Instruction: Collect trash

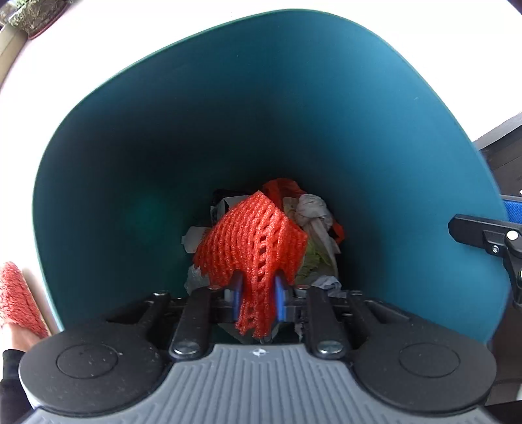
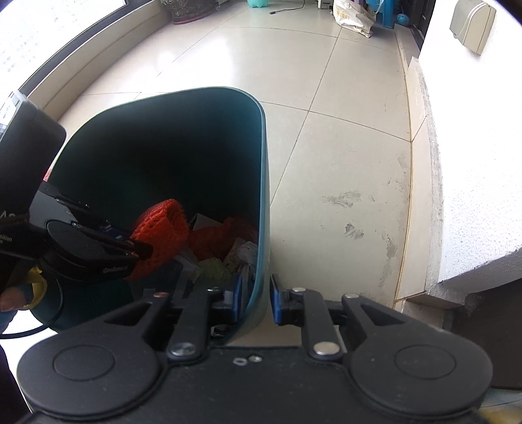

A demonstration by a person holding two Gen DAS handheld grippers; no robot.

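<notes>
A teal trash bin stands on the floor, with crumpled paper and other scraps at its bottom. My left gripper points straight down into it, and a red foam net hangs from between its blue pads, which still touch it. In the right wrist view the same bin shows this left gripper with the net over the trash. My right gripper straddles the bin's near wall, one pad inside and one outside, with a gap to the wall.
Pale tiled floor surrounds the bin. A white ledge and wall rise on the right. A plant pot and a bag stand far back. A red knitted thing lies left of the bin.
</notes>
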